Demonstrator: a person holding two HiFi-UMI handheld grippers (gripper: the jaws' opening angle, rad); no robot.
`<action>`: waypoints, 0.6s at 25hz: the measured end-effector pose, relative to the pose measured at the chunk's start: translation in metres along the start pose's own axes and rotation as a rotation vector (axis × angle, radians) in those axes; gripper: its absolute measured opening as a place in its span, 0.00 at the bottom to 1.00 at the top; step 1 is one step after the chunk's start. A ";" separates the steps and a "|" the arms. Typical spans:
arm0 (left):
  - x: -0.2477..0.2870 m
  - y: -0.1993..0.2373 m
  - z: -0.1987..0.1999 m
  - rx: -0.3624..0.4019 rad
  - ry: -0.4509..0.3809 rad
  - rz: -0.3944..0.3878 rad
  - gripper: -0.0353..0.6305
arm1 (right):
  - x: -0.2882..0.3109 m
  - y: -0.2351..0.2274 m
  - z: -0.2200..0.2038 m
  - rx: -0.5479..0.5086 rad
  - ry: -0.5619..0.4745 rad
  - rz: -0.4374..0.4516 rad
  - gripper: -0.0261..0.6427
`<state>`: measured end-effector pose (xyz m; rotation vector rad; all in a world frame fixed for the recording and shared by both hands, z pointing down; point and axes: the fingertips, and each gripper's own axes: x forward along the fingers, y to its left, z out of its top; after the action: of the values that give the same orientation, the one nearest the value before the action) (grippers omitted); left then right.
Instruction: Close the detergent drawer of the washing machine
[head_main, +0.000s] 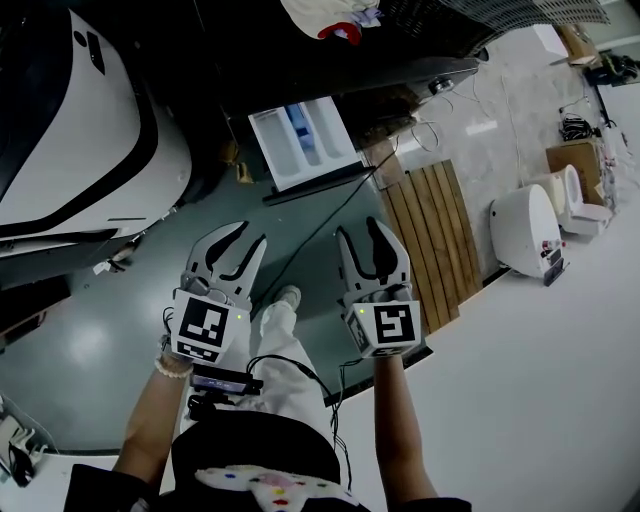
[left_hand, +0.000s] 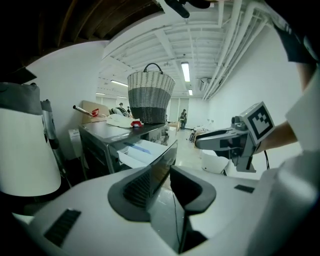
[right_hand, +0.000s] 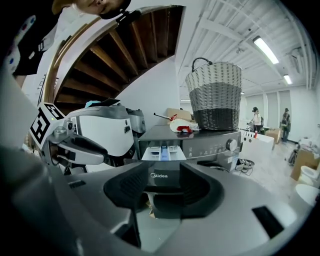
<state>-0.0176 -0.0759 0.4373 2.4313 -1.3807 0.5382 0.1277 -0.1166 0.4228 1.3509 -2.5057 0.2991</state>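
The detergent drawer (head_main: 305, 145) is seen pulled well out of the upper front of the washing machine (right_hand: 210, 142); its pale compartments lie open to view, with a blue insert in the middle one, and its dark front panel faces the person. A wicker basket (right_hand: 215, 95) and a crumpled cloth (right_hand: 181, 125) are carried on the machine's top; a slatted wooden board (head_main: 430, 240) lies on the floor just beside the machine.

The left gripper (head_main: 250, 236) is held with its jaws apart and nothing between them; the right gripper (head_main: 361, 228) is held with its jaws wide and likewise empty. Both are kept well short of the drawer and pointed towards it; in the right gripper view the drawer is lined up almost straight ahead, just above the jaws.

The drawer is judged to be light, rigid plastic running on guides, so no clamping should be needed; a flat push on the front panel, near its middle, is likely to be enough. A push at one corner could skew it and make it bind; the panel looks smooth, so a glancing contact may slide off. The thin compartment walls are best left untouched.
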 end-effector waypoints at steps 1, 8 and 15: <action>0.003 0.001 -0.003 -0.001 0.002 0.005 0.23 | 0.003 -0.003 -0.003 0.002 0.001 0.003 0.31; 0.021 0.011 -0.015 -0.025 0.004 0.052 0.23 | 0.028 -0.020 -0.028 -0.008 0.031 0.037 0.32; 0.039 0.014 -0.033 -0.020 0.031 0.101 0.23 | 0.054 -0.039 -0.052 -0.011 0.068 0.041 0.32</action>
<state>-0.0173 -0.0980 0.4855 2.3373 -1.4947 0.5806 0.1400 -0.1638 0.4915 1.2654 -2.4778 0.3340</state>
